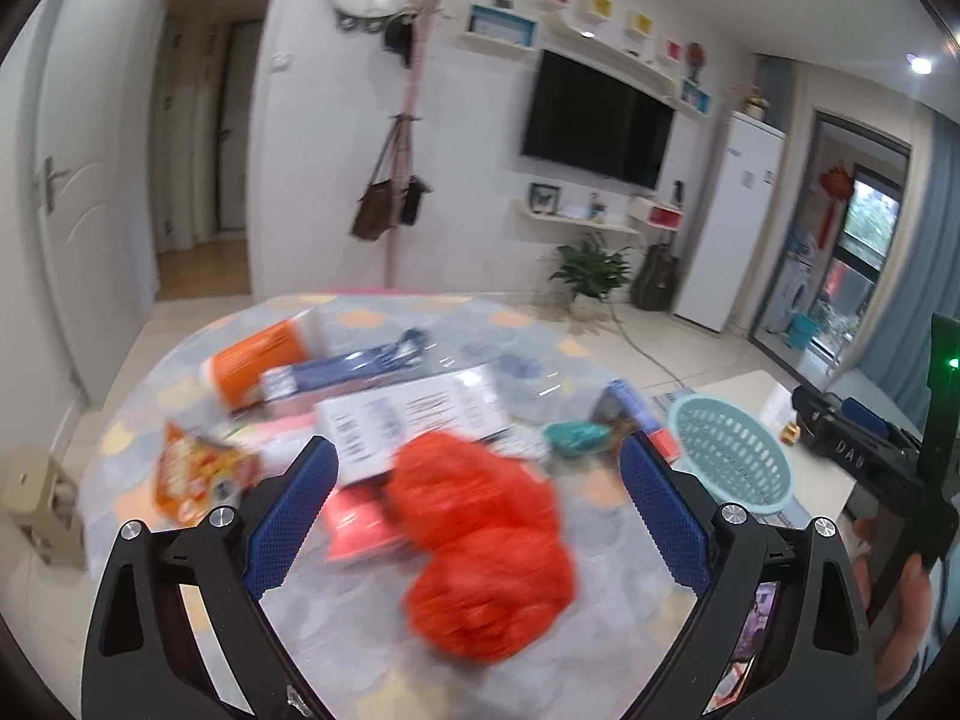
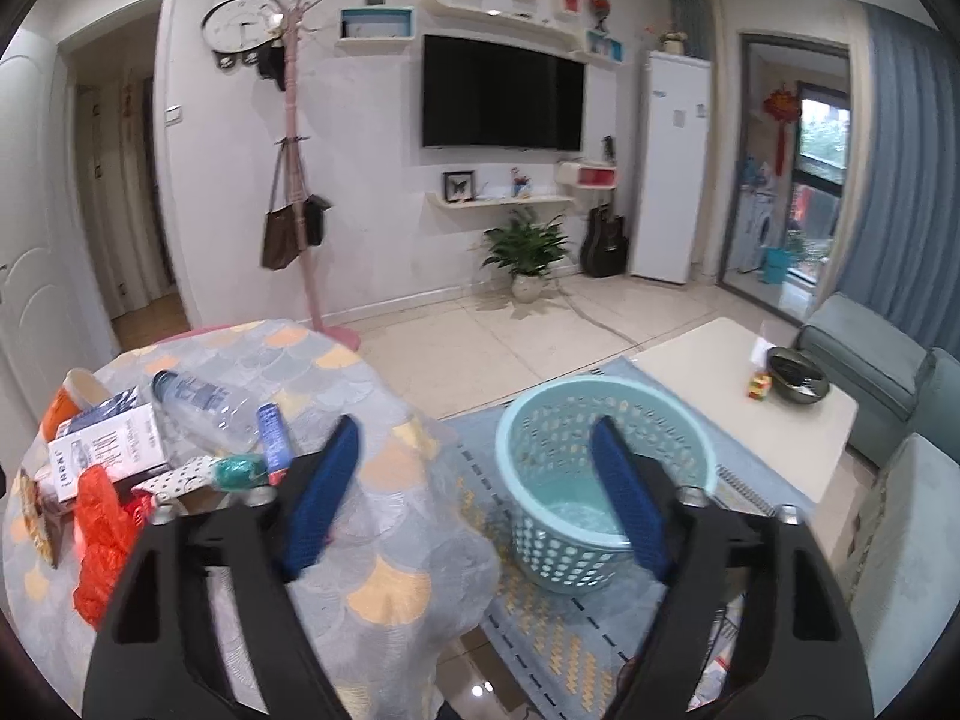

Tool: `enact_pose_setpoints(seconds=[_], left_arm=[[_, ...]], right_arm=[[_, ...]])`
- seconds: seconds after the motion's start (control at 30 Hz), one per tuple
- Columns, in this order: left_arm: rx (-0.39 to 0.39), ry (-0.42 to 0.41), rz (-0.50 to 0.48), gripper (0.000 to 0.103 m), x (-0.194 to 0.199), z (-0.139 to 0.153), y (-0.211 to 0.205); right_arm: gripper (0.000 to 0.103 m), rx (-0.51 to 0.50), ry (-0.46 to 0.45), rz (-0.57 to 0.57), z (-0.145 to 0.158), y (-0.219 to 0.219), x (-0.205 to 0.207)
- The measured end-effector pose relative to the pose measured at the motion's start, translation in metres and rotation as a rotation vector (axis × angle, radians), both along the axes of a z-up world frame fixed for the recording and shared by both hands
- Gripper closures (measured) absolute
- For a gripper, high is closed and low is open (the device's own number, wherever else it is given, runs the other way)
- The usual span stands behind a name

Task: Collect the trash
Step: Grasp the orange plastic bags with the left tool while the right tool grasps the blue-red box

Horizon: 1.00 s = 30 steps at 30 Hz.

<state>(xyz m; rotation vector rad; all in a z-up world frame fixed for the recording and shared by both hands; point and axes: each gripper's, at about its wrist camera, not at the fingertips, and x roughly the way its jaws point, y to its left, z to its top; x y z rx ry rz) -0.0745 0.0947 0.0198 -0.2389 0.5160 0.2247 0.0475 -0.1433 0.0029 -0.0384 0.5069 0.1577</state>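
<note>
The left gripper (image 1: pixel 477 468) is held over the round table (image 1: pixel 150 396), with its blue pads spread wide and nothing pressed between them; it is pointed at the crumpled red plastic bag (image 1: pixel 480 534), which lies on the cloth just ahead, so this bag is judged to be the next piece to be taken. The right gripper (image 2: pixel 474 480) is held beyond the table edge, above the light blue basket (image 2: pixel 540 420) on the floor rug (image 2: pixel 540 630); its pads are apart and empty, and the basket is seen between them, which is probably why this hand is kept there, for dropping trash in. The bottom of the basket looks empty. The trash is gathered on the side of the table far from the basket, and it must be carried across. One red bag, one clear plastic bottle (image 2: pixel 204 408), one white carton (image 2: pixel 108 450), one orange cup (image 2: pixel 72 396), one teal wad (image 2: pixel 240 471) and one snack packet (image 1: pixel 192 471) are counted; other small pieces are too blurred to be counted. One basket is seen.
</note>
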Motion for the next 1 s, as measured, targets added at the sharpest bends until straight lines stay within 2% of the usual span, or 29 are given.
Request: enact_pose_setpoints(seconds=[0.13,0.23,0.43,0.53,0.67,0.73,0.8,0.87,0.97,1.0], left_arm=[[-0.008,0.097,0.01,0.011,-0.008,-0.021,0.014],[-0.053,0.178,-0.026,0.011,0.001,-0.042,0.013],[-0.156,0.245,-0.059,0.011,0.033,-0.072,0.009],[-0.174,0.272,-0.078,0.011,0.045,-0.079,0.002],[-0.17,0.327,-0.077,0.012,0.057,-0.092,-0.003],[-0.184,0.334,-0.079,0.02,0.059,-0.097,-0.002],[-0.207,0.332,-0.108,0.036,0.059,-0.097,-0.001],[-0.206,0.323,-0.121,0.045,0.056,-0.096,-0.001],[-0.166,0.3,-0.138,0.06,0.048,-0.087,-0.006],[-0.151,0.289,-0.141,0.063,0.046,-0.085,-0.007]], right_arm=[[0.04,0.062,0.043,0.085,-0.011,0.007,0.011],[0.04,0.098,0.115,0.18,-0.021,0.021,0.028],[0.04,0.02,0.185,0.282,-0.045,0.061,0.043],[0.04,-0.02,0.198,0.3,-0.055,0.076,0.048],[0.041,-0.016,0.247,0.325,-0.066,0.087,0.058],[0.051,-0.024,0.261,0.331,-0.07,0.089,0.063],[0.067,-0.038,0.274,0.34,-0.073,0.092,0.068],[0.072,-0.046,0.29,0.342,-0.076,0.094,0.073],[0.088,-0.02,0.31,0.371,-0.079,0.095,0.077],[0.088,-0.016,0.31,0.377,-0.079,0.094,0.077]])
